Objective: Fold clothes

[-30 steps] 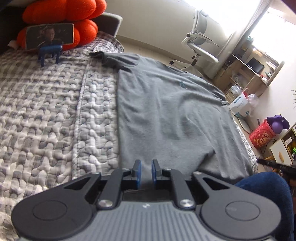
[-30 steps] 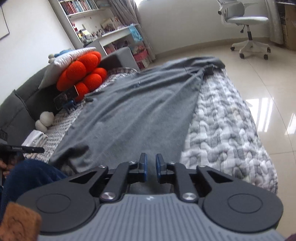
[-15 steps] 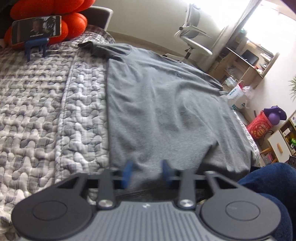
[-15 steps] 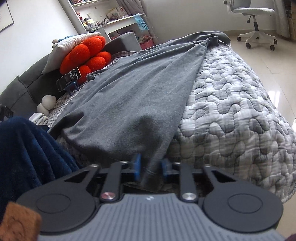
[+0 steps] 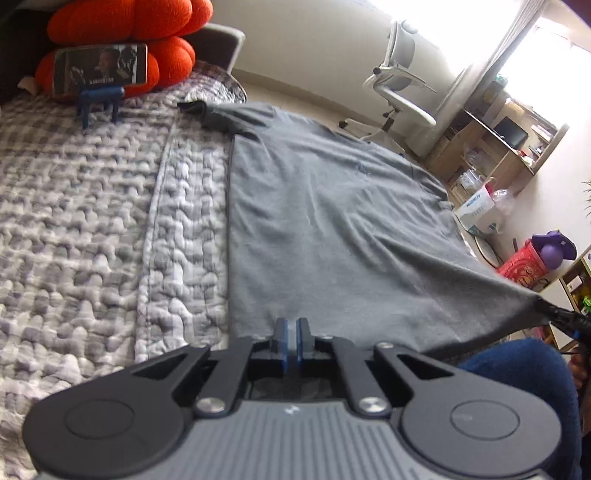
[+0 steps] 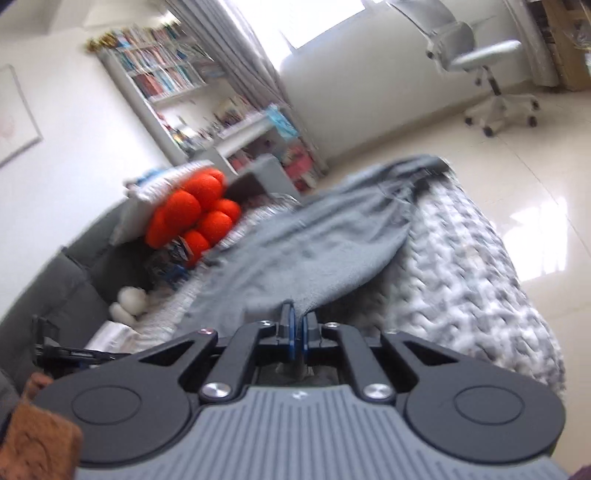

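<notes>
Left gripper (image 5: 291, 329) is clamped on the shirt (image 5: 332, 229) hem; right gripper (image 6: 297, 325) pinches the other hem corner, lifted taut. From both grips the shirt runs lengthwise away across the quilt (image 5: 92, 221), collar farthest, toward the orange cushion (image 5: 122, 22). Judged: any fold carries hem toward collar, both hands equally near.

The shirt (image 5: 325, 229) lies on the bed (image 5: 92, 229), phone stand (image 5: 100, 103) behind.
</notes>
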Tool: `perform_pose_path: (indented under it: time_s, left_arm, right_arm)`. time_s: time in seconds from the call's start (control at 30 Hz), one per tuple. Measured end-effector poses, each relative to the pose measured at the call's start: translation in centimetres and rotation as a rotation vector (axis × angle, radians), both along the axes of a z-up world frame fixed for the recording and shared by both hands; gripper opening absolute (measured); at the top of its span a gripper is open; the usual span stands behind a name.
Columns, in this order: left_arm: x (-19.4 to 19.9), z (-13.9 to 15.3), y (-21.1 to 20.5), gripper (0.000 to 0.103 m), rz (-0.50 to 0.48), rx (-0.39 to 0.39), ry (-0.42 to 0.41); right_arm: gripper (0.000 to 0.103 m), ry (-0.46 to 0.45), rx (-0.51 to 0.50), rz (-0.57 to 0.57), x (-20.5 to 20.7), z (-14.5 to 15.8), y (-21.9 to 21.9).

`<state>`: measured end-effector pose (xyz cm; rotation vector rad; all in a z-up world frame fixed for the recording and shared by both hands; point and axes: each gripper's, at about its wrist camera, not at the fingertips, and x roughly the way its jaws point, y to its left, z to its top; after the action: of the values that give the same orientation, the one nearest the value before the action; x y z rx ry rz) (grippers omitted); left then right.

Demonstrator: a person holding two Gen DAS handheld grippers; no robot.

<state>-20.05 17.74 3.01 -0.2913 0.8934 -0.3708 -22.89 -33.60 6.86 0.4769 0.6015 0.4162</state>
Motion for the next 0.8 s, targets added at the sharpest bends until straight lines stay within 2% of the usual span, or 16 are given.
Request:
perform_pose_path:
  time_s: [0.1,0.13,0.2,0.4,0.57,0.67,0.7,0.77,0.8]
  left_arm:
    - [-0.4,-0.6,0.1,0.044,0.013,0.04,-0.008]
    - [-0.5,-0.6,0.2,0.047,0.017,0.046,-0.011]
    - [-0.7,-0.7,0.5,0.047,0.024,0.058,-0.017]
    - [-1.2,-1.0,0.2,0.051,-0.019,0.059,-0.044]
    - [-0.6,-2.9,1.2,0.054,0.015,0.038,0.044]
    - [0.1,-3.4,1.5,0.054,0.012,-0.032,0.047]
    - [0.3,-3.5,1.1,0.054,0.008,-0.027,0.047]
    - [0.7,-3.7,0.5,0.051,0.0,-0.016,0.046]
    - [0.8,-3.6,0.4,0.041,-0.002,-0.021,0.043]
  right_arm:
    - [0.006,0.044,-0.045,0.001,0.2,-1.8,0.5]
    - [0.006,0.052,-0.036,-0.004,0.2,-2.3,0.4]
    - [0.006,0.06,-0.005,-0.018,0.2,-2.7,0.2]
    - [0.006,0.069,-0.007,-0.037,0.5,-2.9,-0.1]
    - [0.006,0.071,-0.008,-0.042,0.7,-3.1,0.0]
    - [0.007,0.082,-0.015,-0.038,1.0,-3.5,0.5]
    - [0.007,0.089,-0.008,-0.04,1.2,-3.7,0.7]
    - [0.007,0.096,-0.006,-0.04,1.6,-4.0,1.0]
    - [0.007,0.095,-0.014,-0.039,1.8,-4.1,1.3]
